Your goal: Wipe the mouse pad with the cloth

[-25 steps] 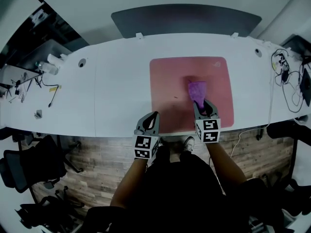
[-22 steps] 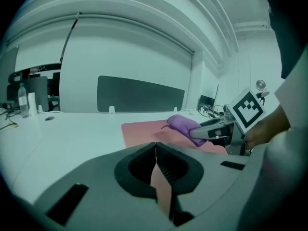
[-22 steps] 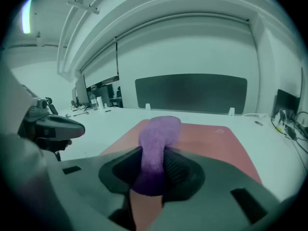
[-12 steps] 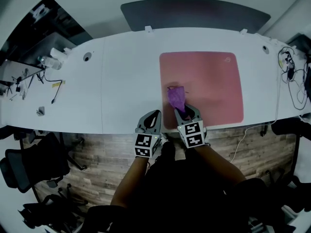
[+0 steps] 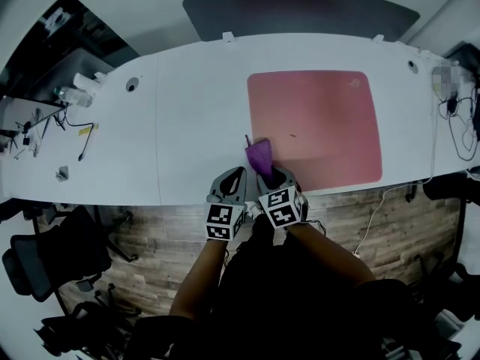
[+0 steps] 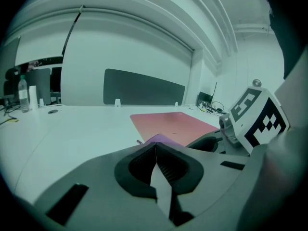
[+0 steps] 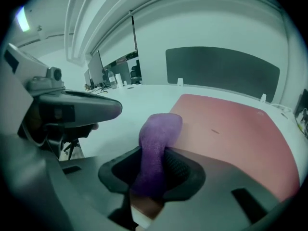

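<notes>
A pink mouse pad (image 5: 315, 126) lies on the white desk (image 5: 187, 126), right of centre; it also shows as the mouse pad (image 7: 231, 124) and the mouse pad (image 6: 173, 124). My right gripper (image 5: 267, 172) is shut on a purple cloth (image 5: 259, 154), which hangs at the pad's near left corner, over the desk's front edge. In the right gripper view the cloth (image 7: 156, 148) is pinched between the jaws and folds forward. My left gripper (image 5: 232, 182) sits just left of it, shut and empty, its jaws (image 6: 155, 165) pressed together.
A dark divider panel (image 5: 300, 10) runs along the desk's far edge. A bottle (image 5: 71, 94) and cables (image 5: 79, 137) lie at the far left, more cables (image 5: 457, 118) at the right. Office chairs (image 5: 52, 253) stand on the wooden floor below the front edge.
My right gripper has drawn the cloth across the pad from its middle right to the near left corner, ending close beside the left gripper. The left gripper has stayed put.
</notes>
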The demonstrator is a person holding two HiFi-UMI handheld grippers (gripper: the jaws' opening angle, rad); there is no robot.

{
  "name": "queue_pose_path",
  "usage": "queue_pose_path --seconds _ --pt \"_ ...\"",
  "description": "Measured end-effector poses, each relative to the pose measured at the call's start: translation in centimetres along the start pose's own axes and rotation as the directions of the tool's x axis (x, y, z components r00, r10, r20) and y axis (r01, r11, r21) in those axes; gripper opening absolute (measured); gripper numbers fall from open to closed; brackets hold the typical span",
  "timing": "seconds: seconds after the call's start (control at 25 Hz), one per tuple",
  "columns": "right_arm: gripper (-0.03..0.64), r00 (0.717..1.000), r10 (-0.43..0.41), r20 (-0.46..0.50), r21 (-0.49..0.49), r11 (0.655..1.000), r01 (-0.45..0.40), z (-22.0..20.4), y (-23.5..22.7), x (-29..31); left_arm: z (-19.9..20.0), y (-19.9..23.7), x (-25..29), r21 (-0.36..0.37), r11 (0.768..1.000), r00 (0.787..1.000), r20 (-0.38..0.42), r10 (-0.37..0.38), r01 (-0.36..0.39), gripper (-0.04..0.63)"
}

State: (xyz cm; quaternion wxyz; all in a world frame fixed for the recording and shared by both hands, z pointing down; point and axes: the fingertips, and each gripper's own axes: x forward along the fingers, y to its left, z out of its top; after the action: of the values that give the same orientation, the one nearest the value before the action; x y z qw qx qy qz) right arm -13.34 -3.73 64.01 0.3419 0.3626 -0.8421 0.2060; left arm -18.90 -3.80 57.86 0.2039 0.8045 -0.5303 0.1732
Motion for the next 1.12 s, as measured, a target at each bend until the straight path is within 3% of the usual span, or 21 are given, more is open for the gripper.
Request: queue_pose_path --seconds 0.24,0.52,0.72,1.12 --pt "0.175 1.0 0.003 -0.021 0.002 1.0 -0.003 -0.3 -0.8 0.1 0.1 -1.2 -0.1 -0.027 1.0 1.0 0.003 0.015 -0.015 0.021" --pt "0.133 1.0 -0.02 -0.001 -0.016 1.0 0.02 -1.2 -3.8 -1.2 1.1 -3.5 -0.4 -0.049 0.998 0.999 0.024 0.03 -0.029 0.021" --pt "0.13 0.999 -0.049 0.002 -0.002 0.999 0.049 -1.9 -6.5 -2.3 0.7 -4.5 -0.3 -0.047 0.998 0.999 -0.002 0.04 -0.04 0.021" --pt "0.13 0.991 -0.135 -0.005 0.06 0.989 0.135 -4.4 -13.2 -5.4 1.3 -9.5 1.7 -0.015 1.0 1.0 0.003 -0.02 0.02 0.021"
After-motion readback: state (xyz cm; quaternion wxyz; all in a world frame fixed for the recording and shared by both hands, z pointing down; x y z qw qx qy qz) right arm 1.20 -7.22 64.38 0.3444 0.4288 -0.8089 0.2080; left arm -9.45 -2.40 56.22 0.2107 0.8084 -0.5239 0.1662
